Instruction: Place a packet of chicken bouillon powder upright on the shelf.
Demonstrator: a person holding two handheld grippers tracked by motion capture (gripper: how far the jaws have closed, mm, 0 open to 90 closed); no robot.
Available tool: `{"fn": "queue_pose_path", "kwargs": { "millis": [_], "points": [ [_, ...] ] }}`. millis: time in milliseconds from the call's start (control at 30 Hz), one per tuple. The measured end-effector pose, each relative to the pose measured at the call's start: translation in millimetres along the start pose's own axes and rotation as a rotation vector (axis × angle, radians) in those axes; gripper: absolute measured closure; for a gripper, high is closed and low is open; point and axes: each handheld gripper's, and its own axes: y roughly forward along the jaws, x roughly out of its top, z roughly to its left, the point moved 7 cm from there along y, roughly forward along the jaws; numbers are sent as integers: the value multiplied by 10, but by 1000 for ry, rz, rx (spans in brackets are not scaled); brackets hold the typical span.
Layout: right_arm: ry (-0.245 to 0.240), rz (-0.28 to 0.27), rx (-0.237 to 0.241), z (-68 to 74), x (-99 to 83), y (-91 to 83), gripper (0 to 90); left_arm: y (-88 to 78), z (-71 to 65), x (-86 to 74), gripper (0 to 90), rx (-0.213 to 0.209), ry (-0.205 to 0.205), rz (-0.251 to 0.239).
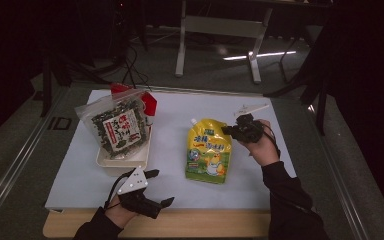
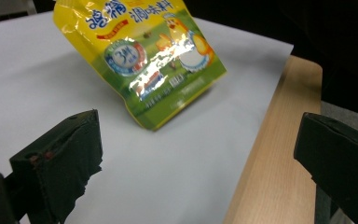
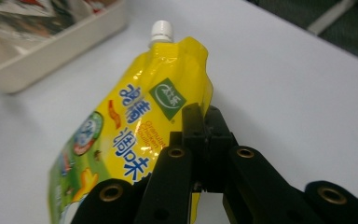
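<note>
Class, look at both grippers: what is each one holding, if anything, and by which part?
The right gripper is shut on the yellow pouch, pinching its upper side edge below the white cap. The left gripper is open and holds nothing.

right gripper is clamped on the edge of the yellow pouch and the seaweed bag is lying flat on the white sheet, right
Not quite. The seaweed bag sits in the cream tray, not flat on the white sheet; the high view shows this. The right gripper is indeed clamped on the edge of the yellow pouch.
</note>
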Motion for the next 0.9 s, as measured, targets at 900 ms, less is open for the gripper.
{"fn": "queue_pose_path", "kwargs": {
  "millis": [900],
  "points": [
    [-236,-126,144,885,202,-531,900,156,313,401,160,70,3,43]
  ]
}}
